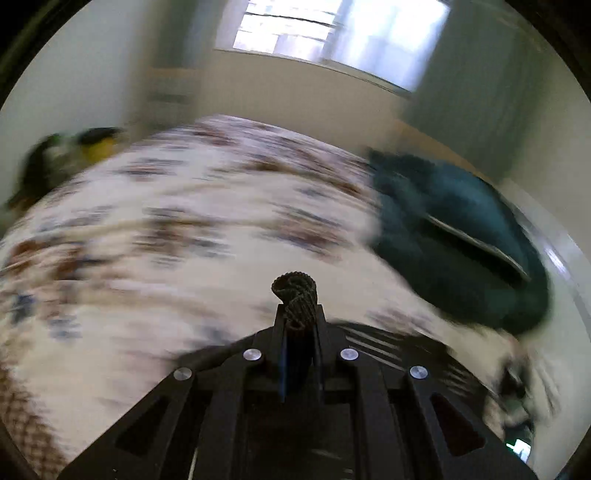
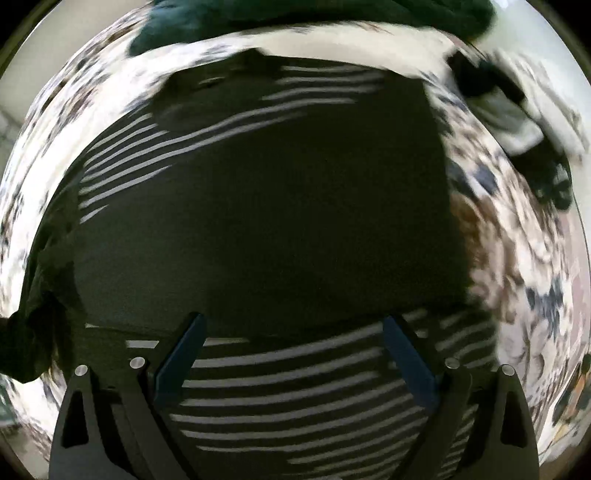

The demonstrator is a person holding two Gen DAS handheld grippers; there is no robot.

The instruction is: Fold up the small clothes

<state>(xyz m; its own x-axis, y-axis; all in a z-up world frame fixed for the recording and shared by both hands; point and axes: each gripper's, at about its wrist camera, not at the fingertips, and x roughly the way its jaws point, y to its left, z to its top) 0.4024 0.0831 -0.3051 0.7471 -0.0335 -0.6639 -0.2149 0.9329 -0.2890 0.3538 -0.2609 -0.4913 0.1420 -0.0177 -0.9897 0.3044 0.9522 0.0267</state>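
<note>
**Left tongs pinch dark fabric, right tongs spread over the striped shirt**

Left gripper [image 1: 295,314] is clamped tight — its fingers pressed together with a twist of dark ribbed cloth [image 1: 294,291] sticking up out of the tips. Whether that cloth belongs to the shirt, I cannot tell. Ahead of it lies the floral bedspread [image 1: 166,229], badly smeared by blur, and off to its right a teal blanket [image 1: 454,240] heaped on the bed. Just right of the tongs' base, a corner of the dark striped shirt [image 1: 388,341] shows.

Over on the other side, the right gripper [image 2: 293,354] hangs with its jaws wide apart — blue pads [image 2: 181,362] well separated, nothing between them. The striped shirt [image 2: 277,221] spreads flat on the bedspread [image 2: 517,266] directly beneath and ahead of these tongs, white stripes near the tips and again at the far left. Beyond the shirt the teal blanket [image 2: 295,14] sits; far right, a blurred dark-and-white bundle [image 2: 509,110].
</note>
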